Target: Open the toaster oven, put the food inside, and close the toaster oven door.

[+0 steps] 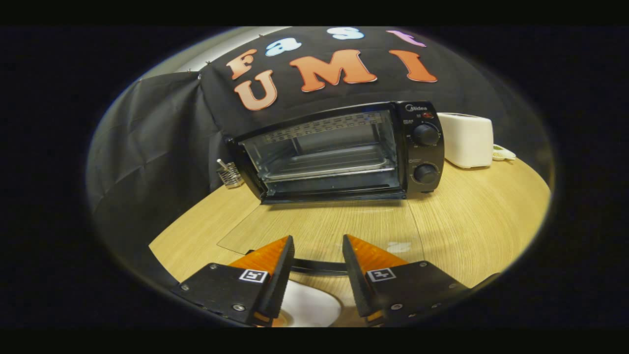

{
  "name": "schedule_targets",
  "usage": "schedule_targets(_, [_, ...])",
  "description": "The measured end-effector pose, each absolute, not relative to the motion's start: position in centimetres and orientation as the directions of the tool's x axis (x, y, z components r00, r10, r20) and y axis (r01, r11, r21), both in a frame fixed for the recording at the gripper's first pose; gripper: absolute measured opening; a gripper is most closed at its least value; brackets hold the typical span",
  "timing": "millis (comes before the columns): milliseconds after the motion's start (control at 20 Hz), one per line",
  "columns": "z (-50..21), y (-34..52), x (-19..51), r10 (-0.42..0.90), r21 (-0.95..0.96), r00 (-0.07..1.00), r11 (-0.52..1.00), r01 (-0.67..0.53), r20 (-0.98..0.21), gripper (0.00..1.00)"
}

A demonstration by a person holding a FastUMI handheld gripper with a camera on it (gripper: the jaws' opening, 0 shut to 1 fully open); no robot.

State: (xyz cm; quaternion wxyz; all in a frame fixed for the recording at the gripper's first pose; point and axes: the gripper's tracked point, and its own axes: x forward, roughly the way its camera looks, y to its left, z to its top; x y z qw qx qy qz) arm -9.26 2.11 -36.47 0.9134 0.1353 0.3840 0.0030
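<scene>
Two fingers apart above the door handle, oven already open

The gripper [318, 255] hangs low over the front part of the wooden desk [471, 221] with its jaws open and holding nothing. Between and just below the fingers runs a dark curved bar [319, 267], which looks like the handle of the glass door [314, 226] lying flat on the desk in front of the toaster oven [339, 152]. The oven stands toward the back edge of the desk, its cavity exposed, with a metal tray [327, 164] on the rack inside and two knobs [425, 133] on its right panel.

Below the fingers, nearest the camera, a white rounded thing [309, 307] shows on the desk; it may be a plate carrying the food, but the food itself cannot be made out.

A white toaster [467, 140] sits just right of the oven at the back, and a small wire rack [230, 174] stands near the oven's left side.

Judged from this, opening looks done and the food is the step in hand. To do it well, the gripper should back clear of the handle, drop squarely over the food, close gently on both sides, then carry it level over the flat door and set it on the tray without knocking the glass.
</scene>
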Motion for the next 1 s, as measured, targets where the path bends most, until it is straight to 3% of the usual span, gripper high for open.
schedule_targets(100, [-35.9, 1.2, -9.5, 0.067, 0.220, 0.710, 0.967, 0.127, -0.701, 0.64])
schedule_targets(200, [-34.4, 1.0, -9.6, 0.060, 0.208, 0.742, 0.972, 0.109, -0.668, 0.79])
schedule_targets(400, [-31.4, 2.8, -12.2, 0.129, 0.237, 0.760, 0.971, 0.034, -0.637, 0.90])
schedule_targets(800, [-30.4, 8.6, -20.1, 0.332, 0.350, 0.645, 0.931, -0.106, -0.688, 0.94])
schedule_targets(1000, [-32.8, 9.7, -22.5, 0.329, 0.284, 0.580, 0.944, -0.170, -0.745, 0.94])
